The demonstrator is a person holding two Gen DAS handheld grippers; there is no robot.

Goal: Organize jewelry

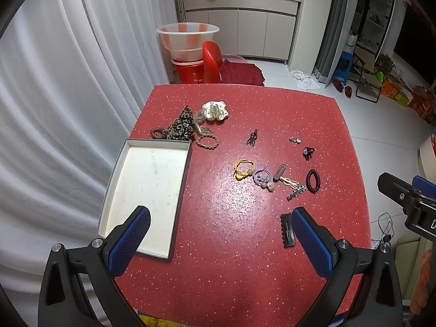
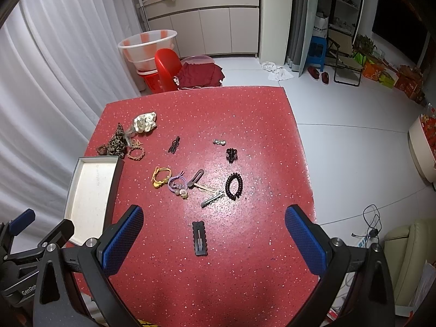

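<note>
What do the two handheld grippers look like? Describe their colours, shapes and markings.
Both are alike. The left gripper and the right gripper each have a black frame with triangular cut-outs and silver bolts at the joints. Their fingers are long, flat paddles faced with blue, diamond-textured pads. In the right wrist view the left gripper's body carries white lettering beginning "GenRo". No hands or sleeves show.

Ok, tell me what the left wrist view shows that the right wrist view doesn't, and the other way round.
Only the left wrist view shows the whole white tray, near corner included, and the right gripper's body at its right edge. Only the right wrist view shows the floor cable, the beige seat, the left gripper's body at its left edge, and the black snap clip unobstructed. Both share the red table, the scattered hair ties and clips, the black coil tie, and open jaws.
</note>
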